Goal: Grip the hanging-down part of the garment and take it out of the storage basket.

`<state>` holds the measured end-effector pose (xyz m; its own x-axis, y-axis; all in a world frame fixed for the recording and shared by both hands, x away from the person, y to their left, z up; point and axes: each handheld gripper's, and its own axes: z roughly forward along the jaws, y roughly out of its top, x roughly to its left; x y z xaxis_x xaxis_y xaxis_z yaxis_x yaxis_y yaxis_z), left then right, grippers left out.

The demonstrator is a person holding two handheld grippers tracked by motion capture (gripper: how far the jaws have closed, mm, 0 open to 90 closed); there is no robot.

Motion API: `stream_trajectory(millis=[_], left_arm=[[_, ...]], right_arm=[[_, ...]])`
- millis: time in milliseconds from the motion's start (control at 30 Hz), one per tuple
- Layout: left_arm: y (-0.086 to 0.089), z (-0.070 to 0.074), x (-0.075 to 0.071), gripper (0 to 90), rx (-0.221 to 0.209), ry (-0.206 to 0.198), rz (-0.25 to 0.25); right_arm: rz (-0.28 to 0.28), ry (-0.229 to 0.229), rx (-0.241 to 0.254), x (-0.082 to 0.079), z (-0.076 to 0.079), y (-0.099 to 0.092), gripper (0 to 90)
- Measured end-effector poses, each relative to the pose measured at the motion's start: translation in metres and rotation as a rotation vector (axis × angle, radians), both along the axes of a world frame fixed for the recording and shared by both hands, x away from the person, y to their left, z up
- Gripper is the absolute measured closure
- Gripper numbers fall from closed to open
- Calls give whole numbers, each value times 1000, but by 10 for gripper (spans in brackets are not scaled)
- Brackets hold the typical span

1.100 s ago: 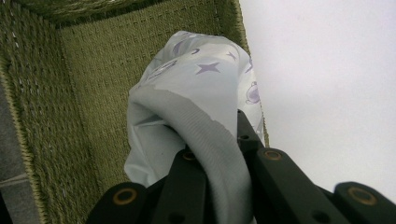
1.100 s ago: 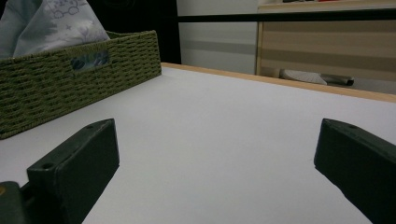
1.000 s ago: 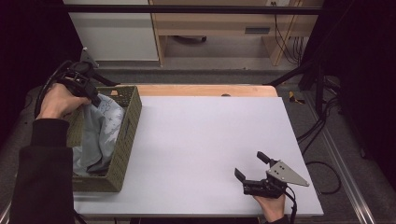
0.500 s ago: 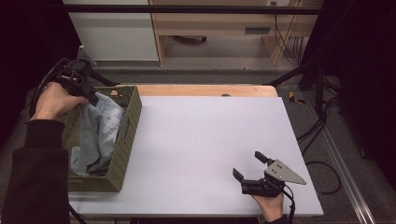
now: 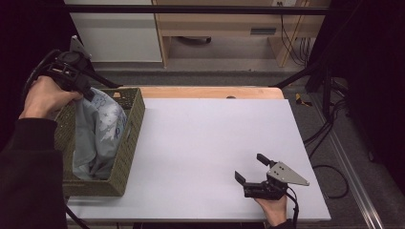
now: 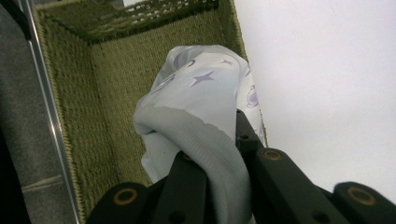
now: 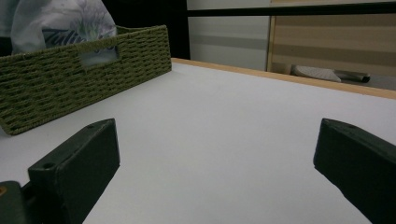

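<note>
From the high view, my left gripper (image 5: 88, 93) is pinched tight on a bit of the pale cloth (image 5: 98, 136). A second ago my left hand (image 5: 45, 95) was lower, down by the basket (image 5: 129, 138). Now it is higher, and the cloth is pulled up into a tall peak from the basket's far end. Most of the cloth still lies inside the basket, at the left side of the white table (image 5: 200, 143). I think this means I have begun to lift the cloth out, and there is a lot more lifting to do. My right gripper (image 5: 252, 171) sits near the table's front edge, in the same spot as before, with its jaws wide and nothing between them.

In the left gripper view, my two black jaws squeeze a grey ribbed fold of the cloth (image 6: 205, 112). It has purple stars on it. Below it I see the bare green bottom of the basket (image 6: 116, 93).

In the right gripper view, my jaws stand far apart over bare table (image 7: 224, 130). The basket (image 7: 84, 70) is off to the left, well apart from me. The cloth (image 7: 60, 21) pokes up above its rim. There is some curly dark writing on the cloth, but it is too blurry for me to read.
</note>
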<state>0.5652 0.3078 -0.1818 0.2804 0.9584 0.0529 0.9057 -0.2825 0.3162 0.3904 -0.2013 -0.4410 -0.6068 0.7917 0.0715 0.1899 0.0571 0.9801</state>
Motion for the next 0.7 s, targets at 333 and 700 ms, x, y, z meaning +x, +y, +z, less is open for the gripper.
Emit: stream_trajectory(millis=[333, 700], left_arm=[[-4, 24, -13, 855, -9, -57, -18], [-3, 41, -25, 854, -10, -98, -17]], right_arm=[[55, -3, 0, 7, 8, 21, 7], [146, -26, 24, 18, 27, 61, 7]])
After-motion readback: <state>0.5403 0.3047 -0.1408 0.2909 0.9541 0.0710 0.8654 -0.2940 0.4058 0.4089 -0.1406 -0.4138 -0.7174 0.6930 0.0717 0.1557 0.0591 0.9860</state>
